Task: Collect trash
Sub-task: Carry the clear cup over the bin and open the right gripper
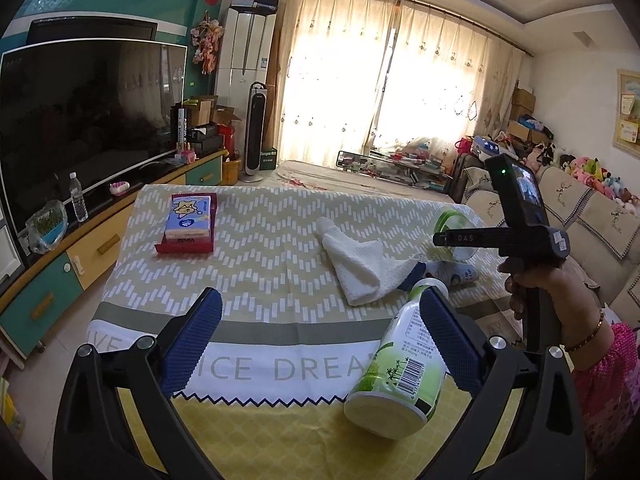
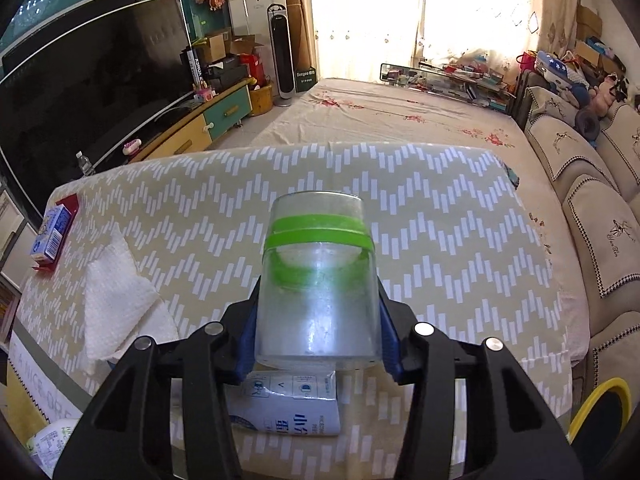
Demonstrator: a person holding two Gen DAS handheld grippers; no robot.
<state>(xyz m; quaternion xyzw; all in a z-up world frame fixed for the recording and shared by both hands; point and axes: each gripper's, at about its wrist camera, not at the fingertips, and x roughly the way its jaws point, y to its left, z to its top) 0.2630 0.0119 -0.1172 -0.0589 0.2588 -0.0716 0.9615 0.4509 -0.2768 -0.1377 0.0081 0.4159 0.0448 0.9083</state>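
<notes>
Clearly, the right gripper (image 2: pixel 316 340) is clenching a clear plastic cup (image 2: pixel 318 280) above the table (image 2: pixel 460 248), likely carrying it toward the yellow-rimmed bin (image 2: pixel 600 404). Meanwhile the left gripper (image 1: pixel 320 340) is spreading released beside the toppled bottle (image 1: pixel 400 372), probably next.

The middle of the table (image 1: pixel 260 240) lies bare from the near edge to the far edge, a wide lane between the tissue box (image 1: pixel 190 220) near the far left corner and the towel (image 1: pixel 360 268) right of centre. The left gripper (image 1: pixel 320 344) hangs wide open over the near edge; a bottle (image 1: pixel 396 376) lies on its side against the right finger, blocking the near right corner. The right gripper (image 2: pixel 316 344), clamped on a clear jar (image 2: pixel 316 284), fills the air above the right edge, with a flattened carton (image 2: pixel 288 408) beneath it.
</notes>
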